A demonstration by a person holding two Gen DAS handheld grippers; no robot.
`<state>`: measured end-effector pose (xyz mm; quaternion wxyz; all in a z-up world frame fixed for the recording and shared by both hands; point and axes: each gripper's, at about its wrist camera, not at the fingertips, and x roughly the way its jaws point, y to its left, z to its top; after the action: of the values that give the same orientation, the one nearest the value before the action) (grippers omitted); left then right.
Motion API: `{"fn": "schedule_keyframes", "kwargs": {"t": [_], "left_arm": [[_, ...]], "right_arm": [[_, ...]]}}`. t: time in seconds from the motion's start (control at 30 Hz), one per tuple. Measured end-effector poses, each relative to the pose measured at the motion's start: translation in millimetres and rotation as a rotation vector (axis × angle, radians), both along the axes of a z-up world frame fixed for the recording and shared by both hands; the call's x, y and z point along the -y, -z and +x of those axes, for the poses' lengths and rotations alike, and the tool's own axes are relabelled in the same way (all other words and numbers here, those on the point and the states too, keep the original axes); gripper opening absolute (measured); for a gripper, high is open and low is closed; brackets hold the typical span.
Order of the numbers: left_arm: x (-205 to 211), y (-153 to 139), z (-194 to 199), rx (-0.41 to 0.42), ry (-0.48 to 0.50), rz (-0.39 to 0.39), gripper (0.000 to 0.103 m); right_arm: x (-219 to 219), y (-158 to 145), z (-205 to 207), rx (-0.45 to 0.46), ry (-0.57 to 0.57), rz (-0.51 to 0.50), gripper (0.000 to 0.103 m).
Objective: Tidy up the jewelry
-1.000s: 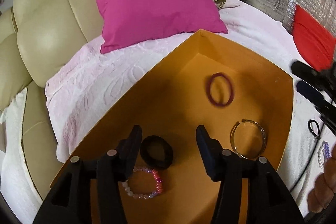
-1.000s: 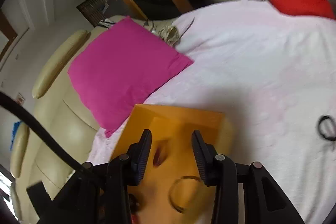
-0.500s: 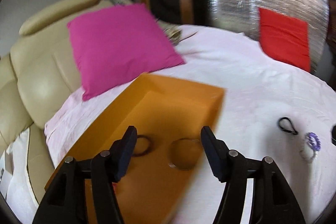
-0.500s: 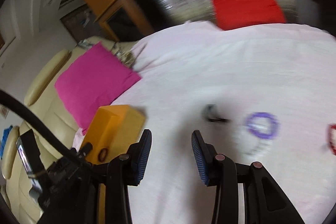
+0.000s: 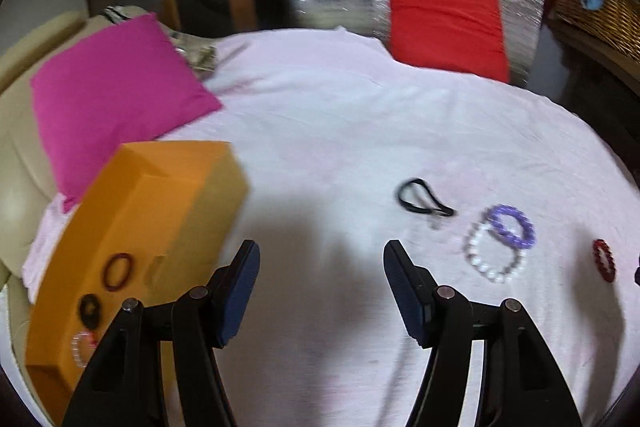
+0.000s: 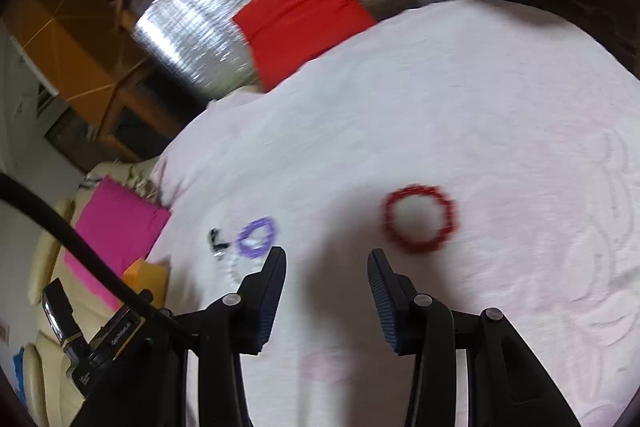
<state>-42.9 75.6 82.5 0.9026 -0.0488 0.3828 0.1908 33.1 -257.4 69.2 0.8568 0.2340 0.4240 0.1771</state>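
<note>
An orange box (image 5: pixel 132 223) sits on the pale pink bedcover at the left of the left wrist view; inside lie a dark red ring (image 5: pixel 118 271), a black band (image 5: pixel 90 311) and a pink bead bracelet (image 5: pixel 82 347). My left gripper (image 5: pixel 320 259) hangs open and empty over bare cover. To its right lie a black hair tie (image 5: pixel 420 203), a purple bracelet (image 5: pixel 512 227) overlapping a white bead bracelet (image 5: pixel 494 259), and a red bracelet (image 5: pixel 604 261). My right gripper (image 6: pixel 326 263) is empty, its jaws opening; the red bracelet (image 6: pixel 420 219) lies just beyond its right finger.
A pink cushion (image 5: pixel 108 99) leans on the cream headboard behind the box. A red cushion (image 5: pixel 448 27) stands against a silver foil panel at the back. The left hand-held gripper's body (image 6: pixel 100 343) and its cable show at lower left of the right wrist view.
Both grippers have swung right, away from the orange box and out over the bedcover. The left jaws stand wider than before. The red bracelet has come into the right wrist view.
</note>
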Motion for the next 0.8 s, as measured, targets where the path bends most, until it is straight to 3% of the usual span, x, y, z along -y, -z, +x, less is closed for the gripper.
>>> {"fn": "schedule_keyframes", "kwargs": {"t": [0.43, 0.6, 0.67, 0.8], "left_arm": [[63.3, 33.1, 49.7, -0.11, 0.18, 0.002, 0.067], [65.3, 41.6, 62.2, -0.117, 0.181, -0.01, 0.067], [65.2, 43.0, 65.4, -0.106, 0.197, -0.023, 0.067], [67.7, 49.1, 71.1, -0.106, 0.219, -0.008, 0.067]], "right_arm": [[61.5, 31.7, 24.8, -0.074, 0.113, -0.045, 0.045], [47.0, 36.1, 35.0, -0.055, 0.103, -0.104, 0.045], [41.6, 40.2, 39.9, -0.052, 0.119, -0.156, 0.044], [36.5, 51.4, 48.4, -0.064, 0.145, -0.231, 0.032]]}}
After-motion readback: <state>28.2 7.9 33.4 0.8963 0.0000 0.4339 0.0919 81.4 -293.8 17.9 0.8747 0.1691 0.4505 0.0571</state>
